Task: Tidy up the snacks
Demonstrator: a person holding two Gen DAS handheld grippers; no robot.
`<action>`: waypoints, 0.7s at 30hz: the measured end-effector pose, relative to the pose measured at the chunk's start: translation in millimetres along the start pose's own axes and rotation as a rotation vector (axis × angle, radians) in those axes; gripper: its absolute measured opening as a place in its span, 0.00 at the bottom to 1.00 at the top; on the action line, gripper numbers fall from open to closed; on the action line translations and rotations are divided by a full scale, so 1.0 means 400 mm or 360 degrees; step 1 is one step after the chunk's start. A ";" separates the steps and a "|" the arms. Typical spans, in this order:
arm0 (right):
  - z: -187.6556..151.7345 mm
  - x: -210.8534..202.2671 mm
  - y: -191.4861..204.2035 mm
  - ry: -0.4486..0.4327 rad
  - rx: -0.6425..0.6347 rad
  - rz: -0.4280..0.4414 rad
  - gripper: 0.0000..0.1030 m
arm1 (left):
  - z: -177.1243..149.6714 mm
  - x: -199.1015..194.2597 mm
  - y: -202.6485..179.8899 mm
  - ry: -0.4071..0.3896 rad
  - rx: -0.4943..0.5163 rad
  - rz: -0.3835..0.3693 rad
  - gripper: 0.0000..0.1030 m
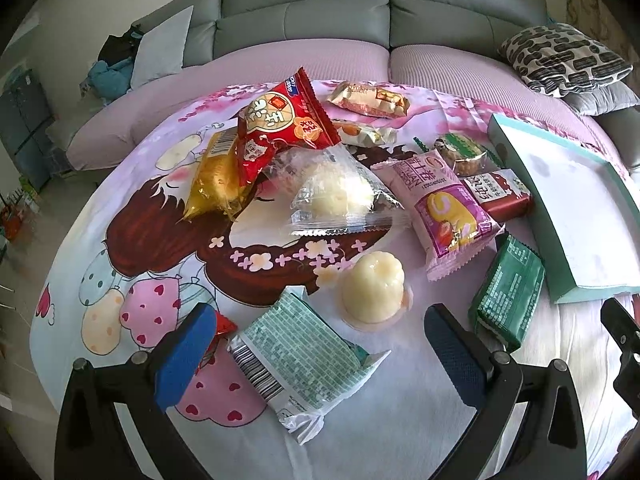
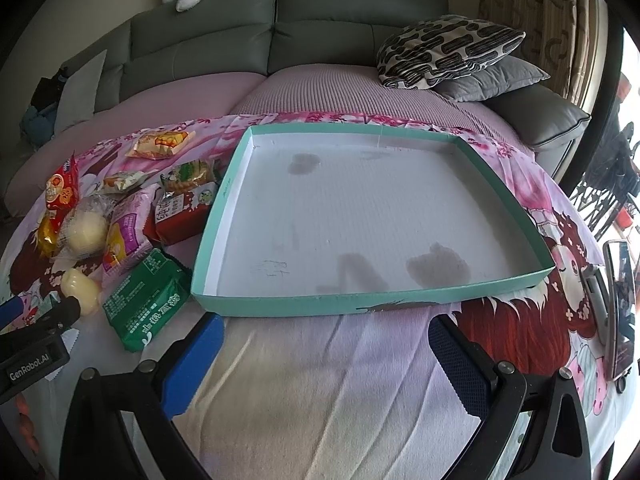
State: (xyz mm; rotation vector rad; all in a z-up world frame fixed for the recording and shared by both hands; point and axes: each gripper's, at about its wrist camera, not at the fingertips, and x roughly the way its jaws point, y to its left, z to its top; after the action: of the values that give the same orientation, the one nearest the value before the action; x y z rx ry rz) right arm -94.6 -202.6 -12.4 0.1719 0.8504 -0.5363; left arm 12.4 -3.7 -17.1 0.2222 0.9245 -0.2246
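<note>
A cartoon-printed cloth [image 1: 132, 240] is spread over a table, and the snacks are heaped on its left half. In the left wrist view, the left gripper [image 1: 320, 344] is held released, its blue pads wide apart, with nothing between them; a pale green packet [image 1: 296, 360] lies between the fingers, untouched as far as can be seen, and a jelly cup [image 1: 372, 288] sits just beyond it at 12 o'clock. Farther out, a clear bag [image 1: 340, 196] holding a white bun is seen at the middle of the heap, with a red bag [image 1: 280, 124] propped against it at 11 o'clock and a yellow pack [image 1: 216, 176] at 9 o'clock. A pink pack [image 1: 444, 208] lies at 3 o'clock of the clear bag, a dark red bar [image 1: 500, 194] just beside that, and a green pack [image 1: 508, 300] nearer the gripper at 2 o'clock. The teal tray [image 1: 520, 152] is placed at the right edge of this view. In the right wrist view, the right gripper [image 2: 326, 360] is likewise released and grasps nothing, hovering over bare cloth just short of the tray's near wall. The tray's white floor bears a few dark stains. A phone [image 2: 620, 308] stands at 3 o'clock. A grey sofa [image 2: 320, 20] with cushions [image 2: 448, 50] fills the background.
</note>
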 end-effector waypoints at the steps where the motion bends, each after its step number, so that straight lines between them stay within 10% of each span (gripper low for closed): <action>1: 0.000 0.001 0.000 0.0002 0.0000 0.0000 1.00 | -0.001 0.001 0.000 0.0002 0.0001 0.0000 1.00; 21: -0.002 0.005 0.004 0.0008 -0.0009 -0.0003 1.00 | -0.003 0.009 -0.006 0.0036 0.0013 -0.0014 1.00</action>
State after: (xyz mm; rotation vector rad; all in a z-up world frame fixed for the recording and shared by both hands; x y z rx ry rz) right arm -93.4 -201.6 -14.5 0.1675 0.8569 -0.5357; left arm 12.9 -6.0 -20.8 0.2288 0.9475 -0.2344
